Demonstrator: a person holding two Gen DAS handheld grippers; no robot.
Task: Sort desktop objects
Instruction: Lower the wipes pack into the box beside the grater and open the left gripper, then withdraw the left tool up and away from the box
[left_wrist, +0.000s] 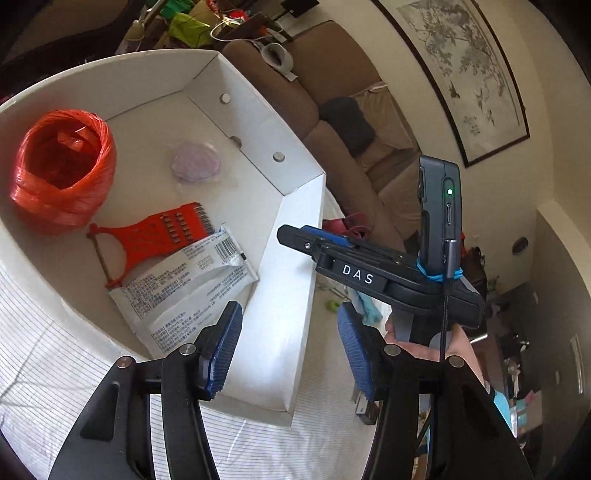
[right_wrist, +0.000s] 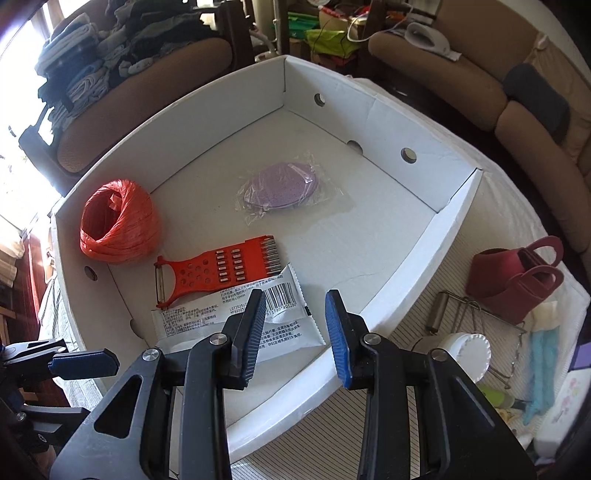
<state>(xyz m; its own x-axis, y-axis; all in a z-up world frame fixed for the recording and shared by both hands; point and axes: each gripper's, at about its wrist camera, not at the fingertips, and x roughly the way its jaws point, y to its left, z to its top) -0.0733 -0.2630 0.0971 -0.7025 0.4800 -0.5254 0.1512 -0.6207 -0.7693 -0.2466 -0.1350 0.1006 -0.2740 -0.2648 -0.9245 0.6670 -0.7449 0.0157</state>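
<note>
We hold both grippers over the near edge of the white box (right_wrist: 417, 254), which stands on a striped cloth (right_wrist: 417, 373). The right gripper (right_wrist: 295, 332) has its jaws apart and holds nothing; the left gripper (left_wrist: 288, 347) is the same, wide apart and empty. Inside the box we see a red twine roll (right_wrist: 118, 225) near the left wall, a red grater (right_wrist: 218, 269) beside it, a white packet (right_wrist: 240, 321) partly under the grater, and a purple disc in a clear bag (right_wrist: 284, 188) further back. Outside the box, to the right, lie a red bag (right_wrist: 513, 280), a white cap (right_wrist: 465, 354) and a wire rack (right_wrist: 476, 325).
</note>
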